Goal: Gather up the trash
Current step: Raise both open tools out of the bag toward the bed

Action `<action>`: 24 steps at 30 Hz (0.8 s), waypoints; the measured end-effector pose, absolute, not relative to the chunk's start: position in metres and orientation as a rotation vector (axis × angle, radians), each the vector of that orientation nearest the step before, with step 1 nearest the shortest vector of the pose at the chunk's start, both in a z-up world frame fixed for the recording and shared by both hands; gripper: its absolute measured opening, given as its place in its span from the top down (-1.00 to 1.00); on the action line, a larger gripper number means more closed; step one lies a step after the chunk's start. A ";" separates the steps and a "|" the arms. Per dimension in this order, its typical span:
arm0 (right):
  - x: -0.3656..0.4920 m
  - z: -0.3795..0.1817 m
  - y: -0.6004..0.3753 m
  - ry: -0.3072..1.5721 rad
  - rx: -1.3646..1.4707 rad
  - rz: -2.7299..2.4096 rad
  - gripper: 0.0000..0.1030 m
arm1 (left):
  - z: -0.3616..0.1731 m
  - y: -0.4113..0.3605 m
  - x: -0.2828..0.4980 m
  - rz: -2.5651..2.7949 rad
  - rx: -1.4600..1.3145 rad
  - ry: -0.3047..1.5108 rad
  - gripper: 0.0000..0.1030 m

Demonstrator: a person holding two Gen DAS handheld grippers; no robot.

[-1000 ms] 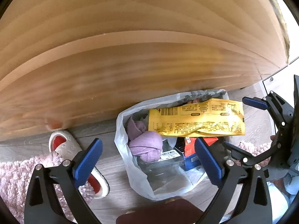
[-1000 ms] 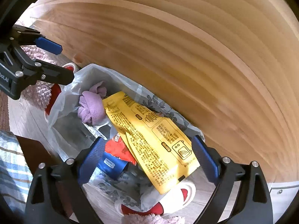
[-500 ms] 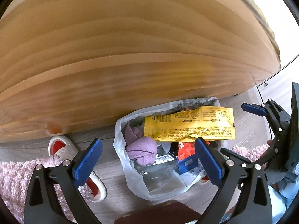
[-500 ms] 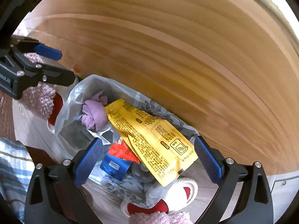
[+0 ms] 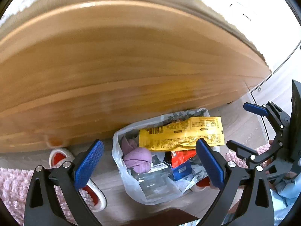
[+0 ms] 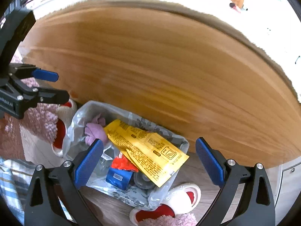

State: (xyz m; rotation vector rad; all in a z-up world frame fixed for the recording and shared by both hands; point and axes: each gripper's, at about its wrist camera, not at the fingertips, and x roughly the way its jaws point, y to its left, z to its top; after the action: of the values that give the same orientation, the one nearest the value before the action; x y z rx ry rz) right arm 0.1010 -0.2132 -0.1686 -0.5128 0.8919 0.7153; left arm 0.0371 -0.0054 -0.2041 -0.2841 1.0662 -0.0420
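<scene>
A clear plastic trash bag [image 5: 129, 184] [image 6: 75, 124] stands open on the floor against a wooden panel. On top of its contents lies a yellow wrapper [image 5: 180, 133] [image 6: 150, 150]. Beside and under the wrapper are a purple cloth ball [image 5: 137, 159] [image 6: 94, 131], a red packet [image 5: 180, 155] [image 6: 124, 164], a blue box [image 5: 181, 170] [image 6: 118, 178] and a clear plastic container [image 5: 150, 180]. My left gripper [image 5: 149, 163] [image 6: 47, 84] hangs open above the bag with nothing in it. My right gripper [image 6: 149, 163] [image 5: 242, 126] is open and empty too, above the bag's right side.
A large wooden panel [image 5: 131, 66] [image 6: 160, 66] rises right behind the bag. White-and-red slippers [image 5: 62, 156] [image 6: 180, 195] lie on both sides of the bag. A pink shaggy rug [image 5: 13, 184] [image 6: 41, 120] covers the floor at left. A dark brown edge [image 5: 165, 216] is nearest.
Both grippers have pulled up and back from the bag, which looks smaller and lower. Bright surface above the panel has come into view. The bag's contents lie unchanged.
</scene>
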 end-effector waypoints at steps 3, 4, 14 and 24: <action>0.100 -0.158 -0.217 0.863 -0.479 0.707 -0.83 | -0.196 -0.006 0.034 -0.051 -0.278 1.036 -0.85; 0.100 -0.153 -0.219 0.849 -0.463 0.702 -0.83 | -0.194 -0.006 0.034 -0.054 -0.275 1.024 -0.85; 0.092 -0.121 -0.235 0.754 -0.332 0.663 -0.83 | -0.169 -0.003 0.028 -0.073 -0.275 0.916 -0.85; 0.086 -0.095 -0.246 0.696 -0.224 0.625 -0.83 | -0.128 0.001 0.020 -0.090 -0.262 0.778 -0.85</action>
State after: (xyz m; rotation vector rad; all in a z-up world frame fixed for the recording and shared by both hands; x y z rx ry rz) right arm 0.0858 -0.2460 -0.0949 -0.2239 0.6957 0.6255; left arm 0.0196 0.0009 -0.1283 -0.2617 0.7775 -0.0897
